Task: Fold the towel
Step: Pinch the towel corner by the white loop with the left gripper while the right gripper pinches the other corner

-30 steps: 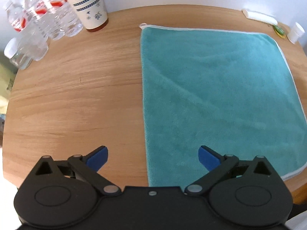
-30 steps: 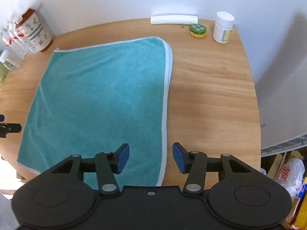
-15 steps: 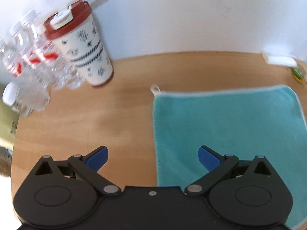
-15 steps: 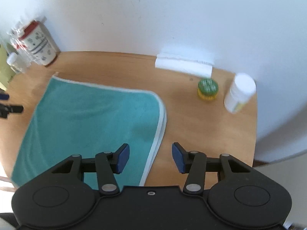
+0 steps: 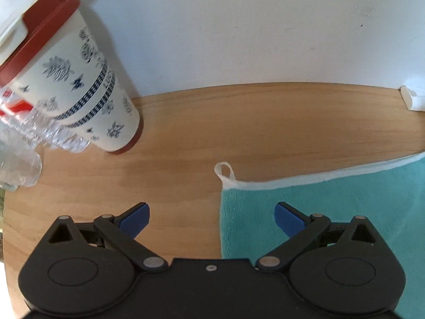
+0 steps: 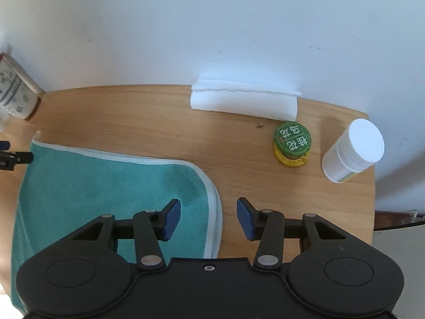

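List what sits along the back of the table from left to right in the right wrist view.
Patterned cup → folded white tissue → green-lidded jar → white bottle.

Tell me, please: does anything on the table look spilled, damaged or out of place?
Nothing stands out. The towel lies flat on the table, and the cup, green jar and white bottle stand upright. No spill shows.
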Motion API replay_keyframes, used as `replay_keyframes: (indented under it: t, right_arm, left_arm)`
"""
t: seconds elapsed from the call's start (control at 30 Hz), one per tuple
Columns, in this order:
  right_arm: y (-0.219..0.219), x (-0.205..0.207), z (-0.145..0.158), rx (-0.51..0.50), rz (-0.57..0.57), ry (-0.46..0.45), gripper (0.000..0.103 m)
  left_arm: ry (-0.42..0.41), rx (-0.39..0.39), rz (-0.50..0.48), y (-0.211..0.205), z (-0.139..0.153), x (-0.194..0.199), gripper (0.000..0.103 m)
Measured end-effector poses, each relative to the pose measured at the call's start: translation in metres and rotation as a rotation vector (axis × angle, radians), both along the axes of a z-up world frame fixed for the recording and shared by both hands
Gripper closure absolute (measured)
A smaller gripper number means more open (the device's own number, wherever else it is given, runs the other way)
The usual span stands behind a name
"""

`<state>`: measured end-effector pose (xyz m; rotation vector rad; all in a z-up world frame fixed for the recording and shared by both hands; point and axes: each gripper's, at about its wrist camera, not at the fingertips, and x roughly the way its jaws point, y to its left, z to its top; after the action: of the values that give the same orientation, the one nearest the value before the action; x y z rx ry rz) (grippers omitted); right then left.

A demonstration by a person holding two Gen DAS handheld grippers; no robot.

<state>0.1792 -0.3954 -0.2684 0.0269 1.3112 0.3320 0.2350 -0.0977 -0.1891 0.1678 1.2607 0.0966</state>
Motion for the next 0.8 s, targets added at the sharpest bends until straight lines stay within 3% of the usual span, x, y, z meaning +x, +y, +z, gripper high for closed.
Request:
replay_keyframes:
  t: [0.17,0.4,0.47,0.53,0.8]
  right_arm:
    - [0.001,0.009,-0.011,0.018,-0.018,0.025,0.051]
    - [0.002,0.020,-0.018,0.043,-0.003,0.050,0.051]
    - [0.003,0.023,-0.021,0.052,0.020,0.067,0.051]
    - [0.004,0.025,-0.024,0.063,0.029,0.078,0.051]
    - [0.013,0.029,-0.027,0.022,0.103,0.090,0.073]
  left_arm:
    - [0.027,-0.064,0.013,0.006,-0.005,0.009,0.007]
    - [0.051,-0.092,0.026,0.010,-0.012,0.016,0.007]
    - [0.067,-0.111,0.011,0.011,-0.014,0.018,0.018]
    - [0.085,-0.140,-0.002,0.011,-0.016,0.019,0.022]
    - [0.071,-0.131,0.000,0.006,-0.016,0.020,0.022]
